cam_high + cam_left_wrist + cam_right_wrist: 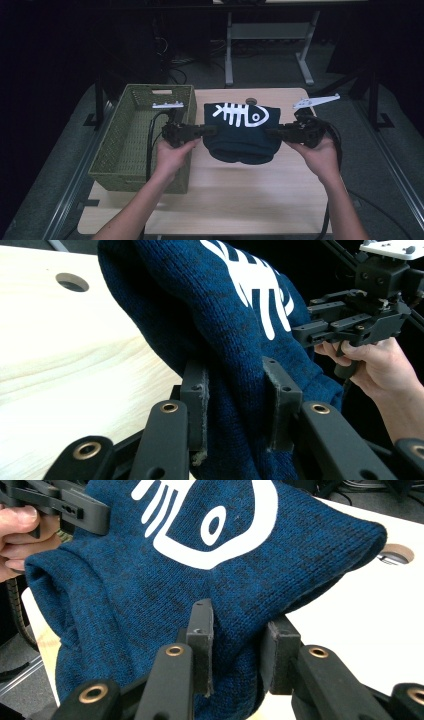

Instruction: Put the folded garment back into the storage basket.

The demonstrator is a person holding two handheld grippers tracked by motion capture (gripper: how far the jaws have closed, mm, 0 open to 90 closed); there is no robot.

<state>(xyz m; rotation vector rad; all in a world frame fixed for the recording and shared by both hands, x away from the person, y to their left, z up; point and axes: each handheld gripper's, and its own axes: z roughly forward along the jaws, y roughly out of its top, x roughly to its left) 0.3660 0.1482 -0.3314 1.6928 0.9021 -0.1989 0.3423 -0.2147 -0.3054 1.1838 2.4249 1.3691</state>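
A folded dark blue knit garment (241,131) with a white fish-skeleton print hangs between both grippers above the light wooden table (225,200). My left gripper (209,131) is shut on its left edge; in the left gripper view the blue knit (235,355) is pinched between the pads (200,395). My right gripper (272,132) is shut on the right edge, and in the right gripper view the cloth (200,575) bunches between its pads (202,630). The garment's lower fold sags toward the table.
An olive-green woven basket (131,145) stands on the left part of the table, just left of my left hand. A round cable hole (250,101) sits near the table's far edge. Table legs and cables lie on the dark floor behind.
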